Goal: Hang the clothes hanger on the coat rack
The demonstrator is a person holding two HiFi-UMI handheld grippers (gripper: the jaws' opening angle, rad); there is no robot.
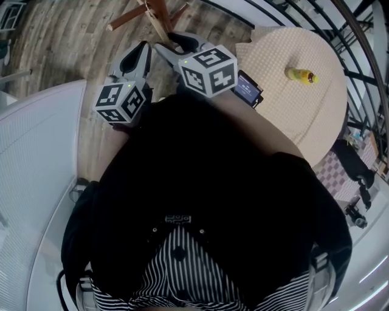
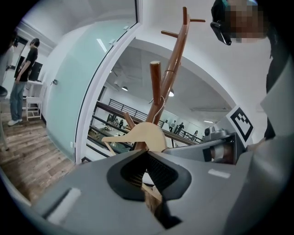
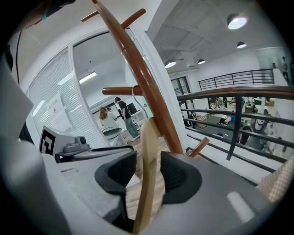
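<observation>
The brown wooden coat rack [image 2: 177,59] rises just ahead of both grippers, its pole [image 3: 142,69] slanting across the right gripper view and its legs [image 1: 159,18] at the top of the head view. A pale wooden hanger [image 2: 142,133] hangs at the pole, its wire hook [image 3: 136,92] looped round a peg [image 3: 117,91]. My left gripper [image 2: 147,153] is shut on the hanger's wood. My right gripper [image 3: 148,172] is open: the hanger's edge [image 3: 148,174] stands between its pads with a gap on each side. In the head view the left gripper [image 1: 141,58] and right gripper [image 1: 176,45] sit side by side.
A round table with a beige woven top [image 1: 304,115] stands to the right, bearing a yellow item [image 1: 301,75] and a dark box [image 1: 248,89]. A black railing [image 3: 239,92] runs behind the rack. A glass partition [image 2: 78,92] and a standing person [image 2: 23,82] are at the left.
</observation>
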